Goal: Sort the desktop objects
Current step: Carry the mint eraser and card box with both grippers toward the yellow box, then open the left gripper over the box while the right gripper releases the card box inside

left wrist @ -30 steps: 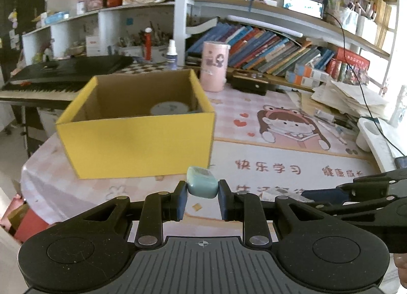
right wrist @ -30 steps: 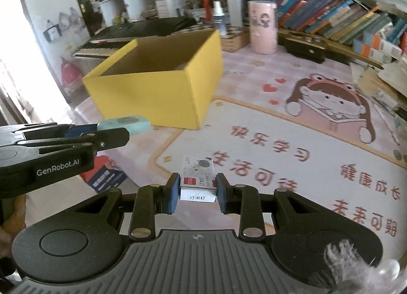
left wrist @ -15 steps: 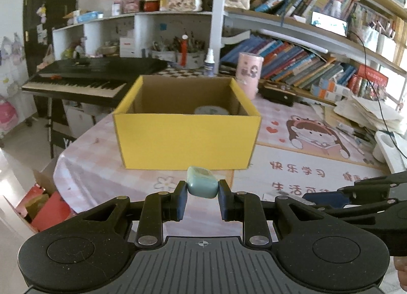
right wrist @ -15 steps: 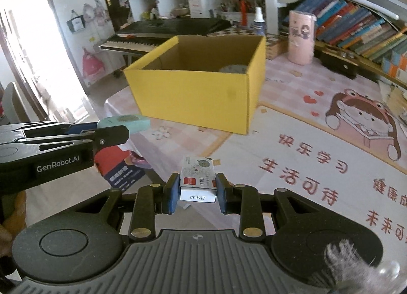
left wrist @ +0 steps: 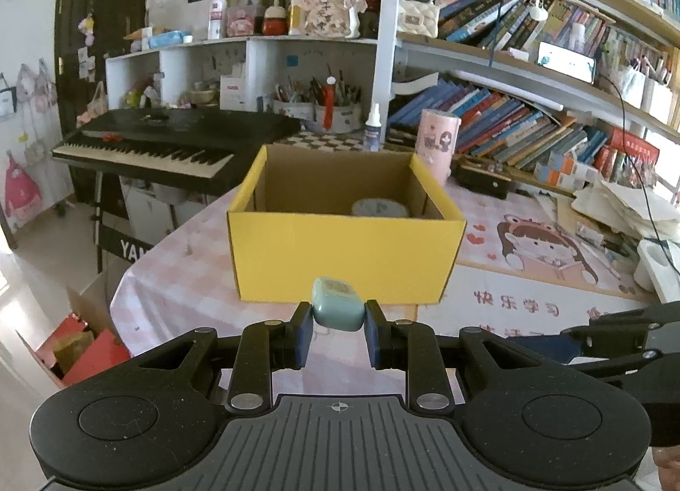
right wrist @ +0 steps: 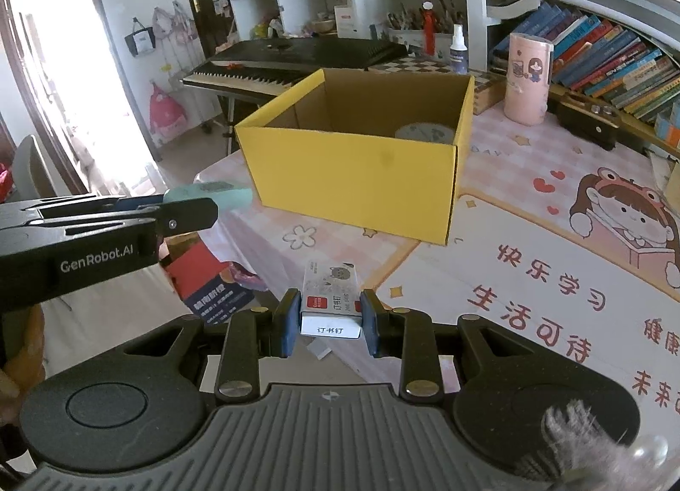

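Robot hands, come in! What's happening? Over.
Left gripper shut on teal case. Right gripper shut on staple box. Yellow box ahead, open, nothing blocking.

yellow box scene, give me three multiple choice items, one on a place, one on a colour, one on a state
1. Where is the round grey tin?
A. inside the yellow box
B. on the keyboard
C. beside the pink cup

2. What colour is the case in the left hand-held gripper?
A. red
B. pale teal
C. black

3. What is the right hand-held gripper doing?
A. hanging open
B. shut on nothing
C. shut on the staple box

Key: 1 A, its top shows over the box's front wall. 2 B, teal between the pads. 3 C, both pads press the carton's sides.
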A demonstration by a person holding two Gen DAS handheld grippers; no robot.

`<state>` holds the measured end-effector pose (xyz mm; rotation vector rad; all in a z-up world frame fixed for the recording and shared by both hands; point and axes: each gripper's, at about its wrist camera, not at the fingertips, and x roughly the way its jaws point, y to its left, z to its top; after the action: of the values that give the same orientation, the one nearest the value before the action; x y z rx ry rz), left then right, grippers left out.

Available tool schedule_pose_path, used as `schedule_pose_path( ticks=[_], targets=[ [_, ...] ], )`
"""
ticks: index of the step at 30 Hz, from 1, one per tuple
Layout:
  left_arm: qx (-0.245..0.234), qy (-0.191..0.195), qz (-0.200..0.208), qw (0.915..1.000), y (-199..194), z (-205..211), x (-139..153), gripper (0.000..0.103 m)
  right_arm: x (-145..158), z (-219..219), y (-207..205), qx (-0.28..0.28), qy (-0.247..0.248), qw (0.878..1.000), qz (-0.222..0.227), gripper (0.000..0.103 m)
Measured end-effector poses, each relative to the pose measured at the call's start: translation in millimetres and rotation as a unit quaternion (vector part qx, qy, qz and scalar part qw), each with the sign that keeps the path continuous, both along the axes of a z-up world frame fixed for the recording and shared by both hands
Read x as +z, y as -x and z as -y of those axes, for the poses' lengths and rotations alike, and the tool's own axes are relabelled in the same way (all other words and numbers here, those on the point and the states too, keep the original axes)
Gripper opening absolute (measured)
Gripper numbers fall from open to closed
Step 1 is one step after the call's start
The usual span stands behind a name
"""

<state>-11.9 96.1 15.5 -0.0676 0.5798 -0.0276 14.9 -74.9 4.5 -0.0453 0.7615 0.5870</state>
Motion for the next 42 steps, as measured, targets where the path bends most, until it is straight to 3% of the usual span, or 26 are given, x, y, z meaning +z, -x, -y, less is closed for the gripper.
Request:
schedule_pose_path(
  ticks=[10,20,32,42],
  targets=[
    [0.001,0.009,0.020,0.9998,-31.3,0.3,13.1,0.024,17.8,-2.5,-28.8,-0.004,-0.012,1.000,0.026,0.028],
    [0.004,0.002,0.034,0.9994,-83.5,11.1,19.2,0.024,31.9,0.2,-89.0,0.000,-0.022,0.998,0.056,0.028],
    [0.011,0.002,-0.004,0.9999,-148.8,22.9,-2.5,0.024,12.1,-3.5,-162.8,0.021,0.020,0.998,0.060,0.028],
    [0.009,-0.007,-0.038,0.9992,-182.4,34.1,-19.1,0.024,-7.0,-20.4,-185.9,0.084,0.076,0.990,0.086,0.028]
  ],
)
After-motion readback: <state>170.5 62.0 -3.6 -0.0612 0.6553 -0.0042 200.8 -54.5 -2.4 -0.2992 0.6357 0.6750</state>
